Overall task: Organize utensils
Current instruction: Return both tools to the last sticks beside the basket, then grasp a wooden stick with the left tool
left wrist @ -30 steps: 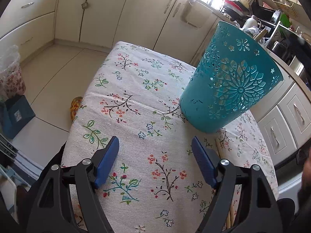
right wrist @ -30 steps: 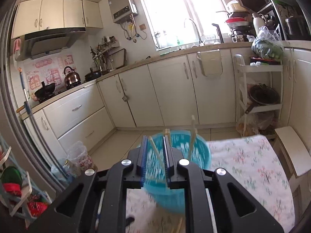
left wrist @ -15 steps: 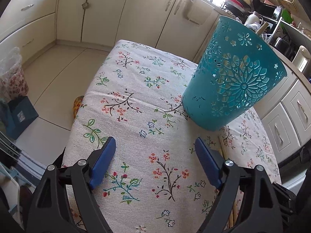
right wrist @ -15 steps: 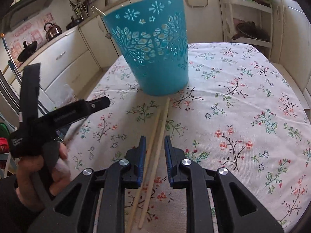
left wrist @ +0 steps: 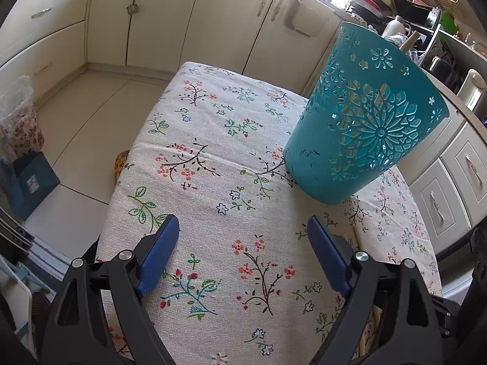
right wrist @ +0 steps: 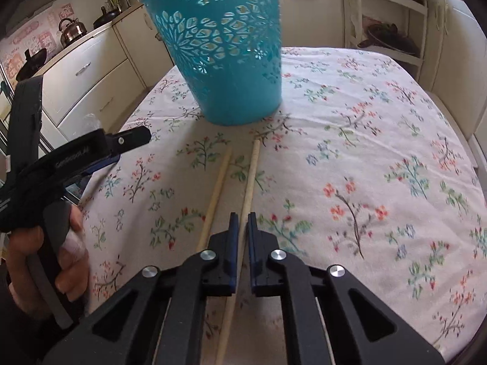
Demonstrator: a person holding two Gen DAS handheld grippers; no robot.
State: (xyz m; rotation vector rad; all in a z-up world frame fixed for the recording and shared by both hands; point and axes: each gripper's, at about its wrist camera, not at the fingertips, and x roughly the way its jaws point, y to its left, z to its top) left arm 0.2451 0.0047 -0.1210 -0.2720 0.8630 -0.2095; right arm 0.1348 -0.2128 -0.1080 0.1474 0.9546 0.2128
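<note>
A teal cut-out basket [right wrist: 225, 48] stands on the floral tablecloth [right wrist: 380, 140]; in the left wrist view the basket [left wrist: 362, 130] is ahead to the right, with pale sticks showing through its holes. Two wooden chopsticks lie on the cloth in front of it. My right gripper [right wrist: 241, 222] is low over the right chopstick [right wrist: 251, 176], jaws nearly together around it; the left chopstick [right wrist: 217, 188] lies beside it. My left gripper [left wrist: 243, 231] is open and empty above the cloth; it also shows in the right wrist view [right wrist: 91, 152].
Cream kitchen cabinets [left wrist: 182, 24] surround the table. A shelf rack [right wrist: 392, 30] stands behind the far right corner. A blue box [left wrist: 33, 179] and a bag sit on the floor to the left. The cloth's edge [left wrist: 143, 140] drops off at left.
My right gripper came down from above the basket to the table and moved forward over the right chopstick, its jaws closing in on it. The left gripper stayed open, shifting only slightly.
</note>
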